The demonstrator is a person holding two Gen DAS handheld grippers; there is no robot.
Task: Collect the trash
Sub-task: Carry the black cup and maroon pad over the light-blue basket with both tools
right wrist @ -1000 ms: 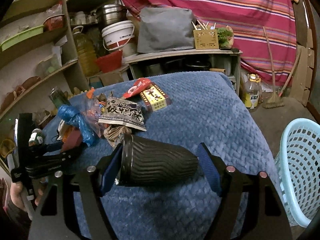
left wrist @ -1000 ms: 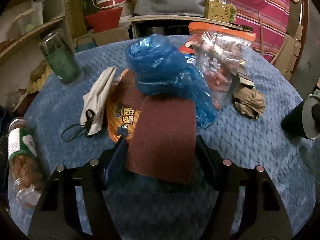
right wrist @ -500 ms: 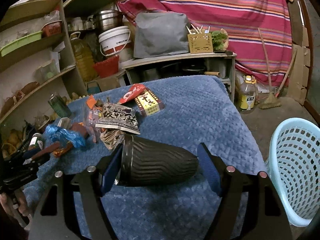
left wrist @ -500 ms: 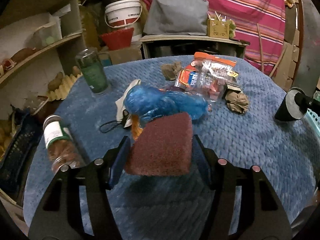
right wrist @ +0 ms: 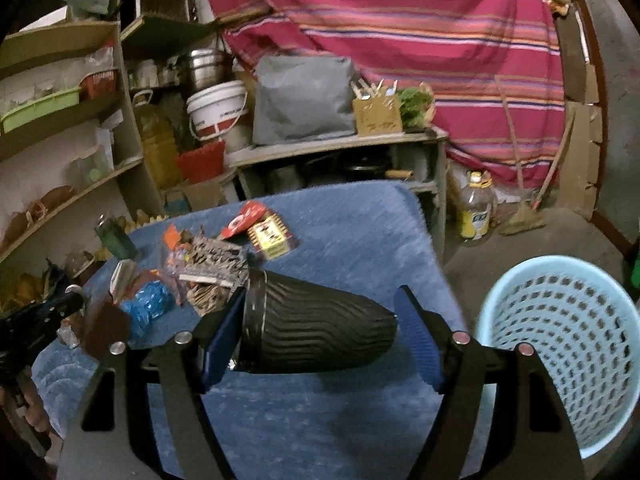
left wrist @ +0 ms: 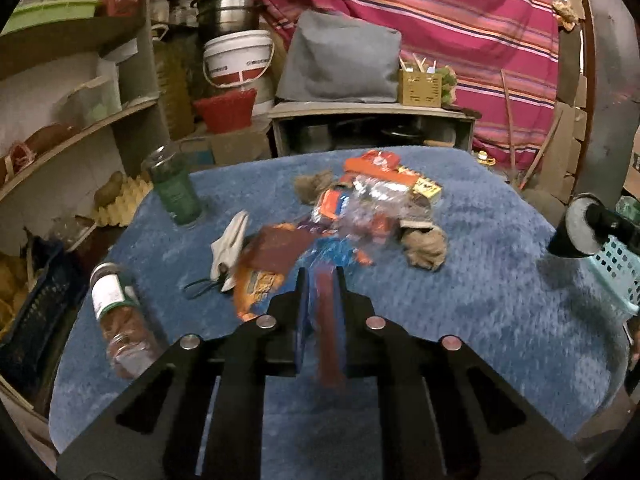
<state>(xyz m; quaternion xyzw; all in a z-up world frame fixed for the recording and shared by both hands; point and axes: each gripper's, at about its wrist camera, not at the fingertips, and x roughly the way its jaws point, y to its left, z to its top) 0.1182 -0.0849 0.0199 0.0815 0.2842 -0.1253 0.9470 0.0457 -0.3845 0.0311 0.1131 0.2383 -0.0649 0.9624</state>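
- The maroon scouring pad (left wrist: 329, 320), a thin rough-looking sheet seen edge-on and blurred, sits low in the middle of the left wrist view, pinched in the left gripper (left wrist: 320, 280), whose jaws are closing
- The black ribbed cup (right wrist: 316, 330), wavy-grooved and tapered, lies sideways in the lower middle of the right wrist view, clamped in the right gripper (right wrist: 320, 320)
- A blue bag (left wrist: 336, 250) and wrappers lie heaped mid-frame on the blue table (left wrist: 480, 300)
- A pale blue basket (right wrist: 560, 344) stands lower right
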